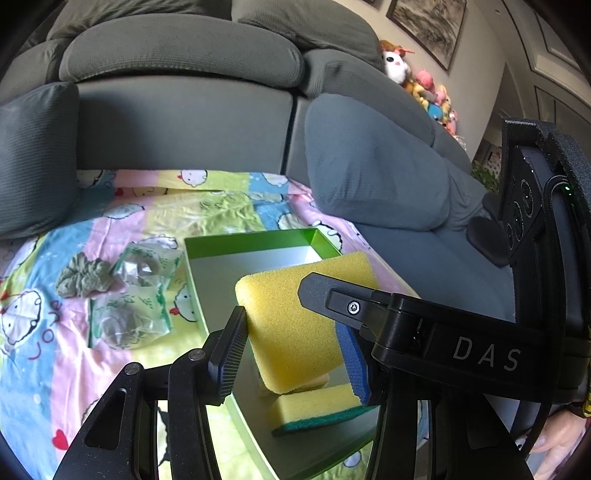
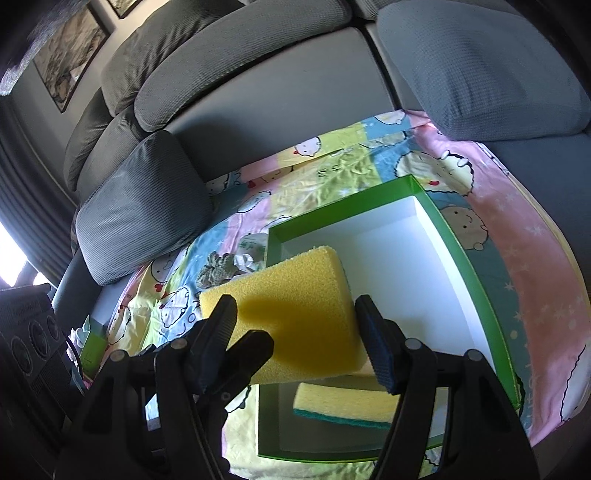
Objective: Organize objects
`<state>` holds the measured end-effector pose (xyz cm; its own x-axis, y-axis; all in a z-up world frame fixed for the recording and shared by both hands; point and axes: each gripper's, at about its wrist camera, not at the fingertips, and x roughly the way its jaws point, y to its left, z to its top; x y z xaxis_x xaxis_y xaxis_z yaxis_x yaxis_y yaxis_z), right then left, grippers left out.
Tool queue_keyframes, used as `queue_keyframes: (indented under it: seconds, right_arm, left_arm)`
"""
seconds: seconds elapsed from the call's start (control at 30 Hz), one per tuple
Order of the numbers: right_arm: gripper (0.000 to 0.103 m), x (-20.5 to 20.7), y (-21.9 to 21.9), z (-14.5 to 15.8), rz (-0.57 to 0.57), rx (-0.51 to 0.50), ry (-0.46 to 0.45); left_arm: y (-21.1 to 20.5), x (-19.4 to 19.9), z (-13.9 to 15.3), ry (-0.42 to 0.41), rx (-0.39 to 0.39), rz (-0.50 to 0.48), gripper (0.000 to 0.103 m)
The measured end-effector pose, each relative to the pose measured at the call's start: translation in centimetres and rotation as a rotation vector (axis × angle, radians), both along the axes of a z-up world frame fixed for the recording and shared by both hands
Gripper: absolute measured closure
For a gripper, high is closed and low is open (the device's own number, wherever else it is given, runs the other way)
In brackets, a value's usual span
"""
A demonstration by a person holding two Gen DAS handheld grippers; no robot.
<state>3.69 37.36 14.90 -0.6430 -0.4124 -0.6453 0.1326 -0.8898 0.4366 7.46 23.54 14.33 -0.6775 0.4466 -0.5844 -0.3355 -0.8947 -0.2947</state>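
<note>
Both grippers clamp one yellow sponge (image 2: pixel 295 317) and hold it above the green box (image 2: pixel 476 280): the right gripper (image 2: pixel 301 332) across its width, the left gripper (image 1: pixel 291 325) across its thickness. Below them a second sponge (image 2: pixel 343 404) lies in the box. Bags (image 1: pixel 129 321) lie on the blanket (image 1: pixel 44 350), left of the left gripper.

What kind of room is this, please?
Most likely a home living room: a grey sofa with loose cushions, a pile of plush toys beside it, and framed pictures on the wall.
</note>
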Motion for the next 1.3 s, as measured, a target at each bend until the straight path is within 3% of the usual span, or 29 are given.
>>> queue_keyframes:
  seconds: [1.3]
  right_arm:
    - [0.036,-3.8,4.5,-5.9,-0.095,-0.033,-0.194]
  left_arm:
    - [4.5,-3.8,-5.2,-0.183,-0.022,-0.050,0.053]
